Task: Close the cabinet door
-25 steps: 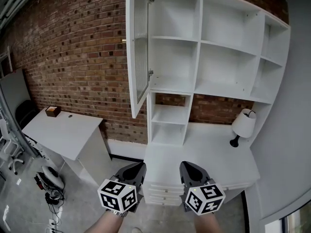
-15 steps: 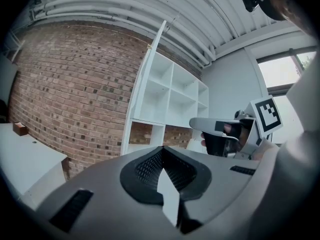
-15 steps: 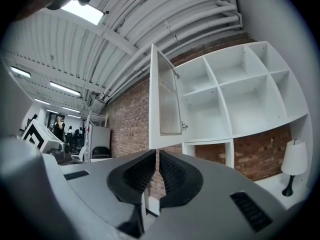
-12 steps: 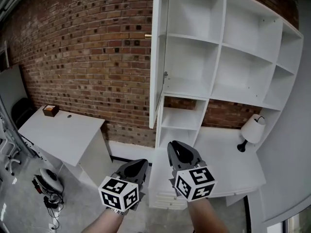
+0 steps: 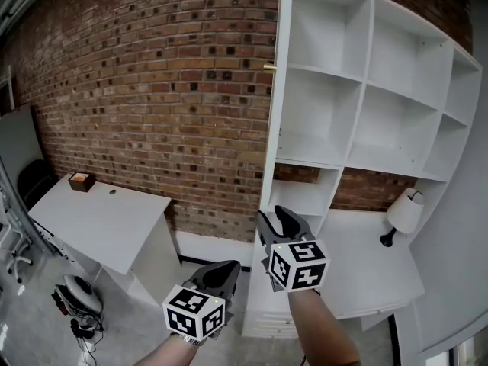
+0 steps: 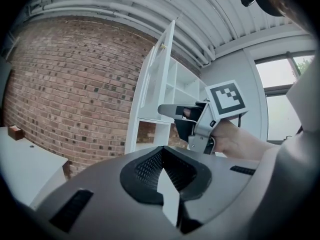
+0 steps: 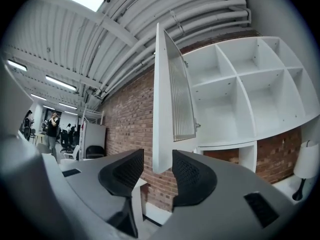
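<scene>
The white cabinet door [image 5: 274,113] stands swung out from the shelving unit [image 5: 366,90]; I see it edge-on, with a brass knob [image 5: 269,67] on its outer face. The right gripper view shows its ribbed glass panel [image 7: 181,96]. My right gripper [image 5: 276,218] is raised just below the door's lower corner [image 7: 161,164]. Its jaws have just been opening and stand open; the corner lines up with the gap and no pad presses on it. My left gripper [image 5: 223,271] hangs lower and to the left, shut and holding nothing; its own view shows the right gripper [image 6: 182,115] ahead.
A white desk [image 5: 374,273] with drawers lies under the shelves, with a small lamp [image 5: 404,213] at its right. Against the brick wall [image 5: 152,90] at left stands a white table [image 5: 107,219] carrying a small brown box [image 5: 80,181]. Cables and gear [image 5: 76,296] lie on the floor.
The door, whose glass face showed before, now appears edge-on and further right. My right gripper has risen and advanced toward its lower corner, and its jaws have parted. The left gripper shifted slightly right.
</scene>
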{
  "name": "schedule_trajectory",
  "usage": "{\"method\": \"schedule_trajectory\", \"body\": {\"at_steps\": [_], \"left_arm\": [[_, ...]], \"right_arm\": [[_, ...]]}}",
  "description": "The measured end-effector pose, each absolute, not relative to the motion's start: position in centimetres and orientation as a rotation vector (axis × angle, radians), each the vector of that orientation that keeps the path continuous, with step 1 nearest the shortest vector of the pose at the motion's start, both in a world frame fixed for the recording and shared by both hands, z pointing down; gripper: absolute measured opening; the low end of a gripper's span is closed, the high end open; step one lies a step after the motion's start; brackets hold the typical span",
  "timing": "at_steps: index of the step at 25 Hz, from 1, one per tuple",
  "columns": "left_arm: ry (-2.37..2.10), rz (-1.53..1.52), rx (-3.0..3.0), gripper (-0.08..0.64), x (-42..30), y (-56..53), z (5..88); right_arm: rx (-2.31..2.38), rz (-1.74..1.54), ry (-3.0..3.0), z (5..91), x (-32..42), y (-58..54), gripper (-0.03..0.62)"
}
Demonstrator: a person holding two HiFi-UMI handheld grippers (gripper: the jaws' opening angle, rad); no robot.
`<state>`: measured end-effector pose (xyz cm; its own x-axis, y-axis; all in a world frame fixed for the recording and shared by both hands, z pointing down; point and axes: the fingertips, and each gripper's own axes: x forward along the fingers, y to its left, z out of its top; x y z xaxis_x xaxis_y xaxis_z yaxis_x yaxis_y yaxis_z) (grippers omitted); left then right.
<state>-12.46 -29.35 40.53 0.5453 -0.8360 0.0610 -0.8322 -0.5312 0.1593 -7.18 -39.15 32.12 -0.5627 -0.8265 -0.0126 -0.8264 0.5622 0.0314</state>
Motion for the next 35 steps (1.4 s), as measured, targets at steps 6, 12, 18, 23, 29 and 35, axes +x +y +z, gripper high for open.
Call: {"method": "schedule_trajectory", "body": {"at_steps": [6,12,18,23,29,35], "left_arm": [[-1.409,-0.024,2.629,0.008,-13.2,-29.5,40.3],[-1.417,-0.028,2.635,0.008,-12.7,-30.6,40.2],[-1.415,-0.043,2.630,0.008,-10.3,-32.6,40.3],[-1.374,-0.055,2.633,0.008,-7.1,-34.6,40.3],[-1.253,-0.101,2.680,0.009,-3.5,-35.8,40.4],[-1.197,-0.096,2.695,0.009,-1.3,-36.5,40.7]], "right_arm": [[1.534,-0.032,-2.749,32.0,-7.7,-41.0,0.178],[1.513,-0.054,-2.740,32.2,-8.2,-42.4,0.175],[1.438,-0.061,-2.771,32.2,-7.3,-42.3,0.175],[1.437,-0.068,-2.773,31.7,-4.0,-42.7,0.163],[1.387,-0.054,-2.815,31.5,1.1,-44.1,0.138],[1.491,-0.044,-2.760,31.4,7.5,-47.1,0.089]]}}
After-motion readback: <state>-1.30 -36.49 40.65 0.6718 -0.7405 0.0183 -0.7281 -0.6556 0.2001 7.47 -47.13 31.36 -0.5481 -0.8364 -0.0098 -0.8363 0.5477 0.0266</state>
